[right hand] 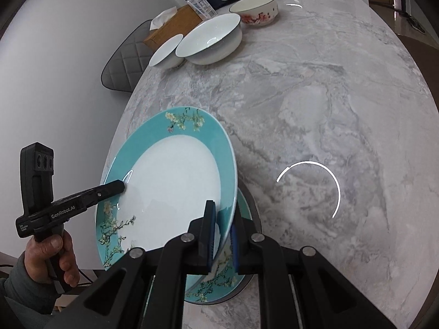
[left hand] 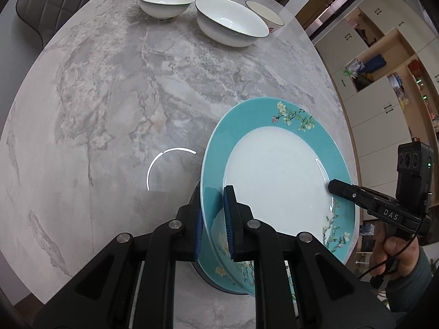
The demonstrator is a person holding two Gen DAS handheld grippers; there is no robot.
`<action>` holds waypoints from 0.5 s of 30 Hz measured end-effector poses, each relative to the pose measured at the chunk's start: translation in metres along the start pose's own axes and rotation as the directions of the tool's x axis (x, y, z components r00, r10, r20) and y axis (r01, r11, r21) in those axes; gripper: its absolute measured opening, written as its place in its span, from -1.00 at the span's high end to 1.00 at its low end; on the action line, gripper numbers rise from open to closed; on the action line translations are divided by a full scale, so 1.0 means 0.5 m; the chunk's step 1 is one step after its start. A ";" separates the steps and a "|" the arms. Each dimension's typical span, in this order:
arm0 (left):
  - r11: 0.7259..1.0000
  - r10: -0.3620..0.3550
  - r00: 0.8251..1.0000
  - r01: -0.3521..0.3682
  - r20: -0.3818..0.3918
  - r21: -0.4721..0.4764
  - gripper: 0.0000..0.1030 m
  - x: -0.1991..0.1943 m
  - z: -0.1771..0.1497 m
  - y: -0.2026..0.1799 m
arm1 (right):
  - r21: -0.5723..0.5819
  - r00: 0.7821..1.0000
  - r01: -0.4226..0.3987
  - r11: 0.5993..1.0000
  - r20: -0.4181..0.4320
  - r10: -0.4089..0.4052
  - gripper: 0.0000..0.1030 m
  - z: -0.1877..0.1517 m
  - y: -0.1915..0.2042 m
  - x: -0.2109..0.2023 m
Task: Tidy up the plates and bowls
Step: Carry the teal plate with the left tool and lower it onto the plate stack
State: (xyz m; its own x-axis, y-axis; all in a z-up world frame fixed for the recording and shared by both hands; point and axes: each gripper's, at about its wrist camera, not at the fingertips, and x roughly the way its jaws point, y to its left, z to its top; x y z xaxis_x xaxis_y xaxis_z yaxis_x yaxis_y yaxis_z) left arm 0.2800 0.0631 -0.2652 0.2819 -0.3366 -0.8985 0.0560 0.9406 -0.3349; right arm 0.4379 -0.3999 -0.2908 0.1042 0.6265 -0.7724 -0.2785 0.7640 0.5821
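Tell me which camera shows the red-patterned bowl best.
The right wrist view: the red-patterned bowl shows its whole side and red decoration. In the left wrist view, the large white bowl hides most of it.

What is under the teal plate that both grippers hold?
Under the lifted teal plate lies a second teal plate with the same flower pattern, on the marble table. The lifted plate covers most of it.
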 end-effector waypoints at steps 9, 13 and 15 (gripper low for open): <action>0.999 -0.003 1.000 0.003 -0.024 0.035 0.77 0.024 -0.050 0.004 | 0.018 0.999 0.047 0.999 0.002 -0.047 0.76 -0.052 -0.001 0.015; 0.999 -0.001 0.999 0.002 -0.032 0.040 0.76 0.035 -0.058 0.009 | 0.006 0.998 0.067 0.998 0.001 -0.067 0.75 -0.062 0.003 0.023; 0.999 0.003 0.999 -0.001 -0.037 0.044 0.76 0.040 -0.062 0.010 | -0.007 0.996 0.085 0.996 0.001 -0.085 0.75 -0.070 0.006 0.027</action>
State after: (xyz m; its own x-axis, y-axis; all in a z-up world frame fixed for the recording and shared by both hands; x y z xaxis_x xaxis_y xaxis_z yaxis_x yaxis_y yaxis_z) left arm 0.2564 0.0596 -0.2934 0.2469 -0.3355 -0.9091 0.0977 0.9420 -0.3211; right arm 0.4051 -0.3947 -0.3085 0.1281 0.5595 -0.8189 -0.2758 0.8132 0.5124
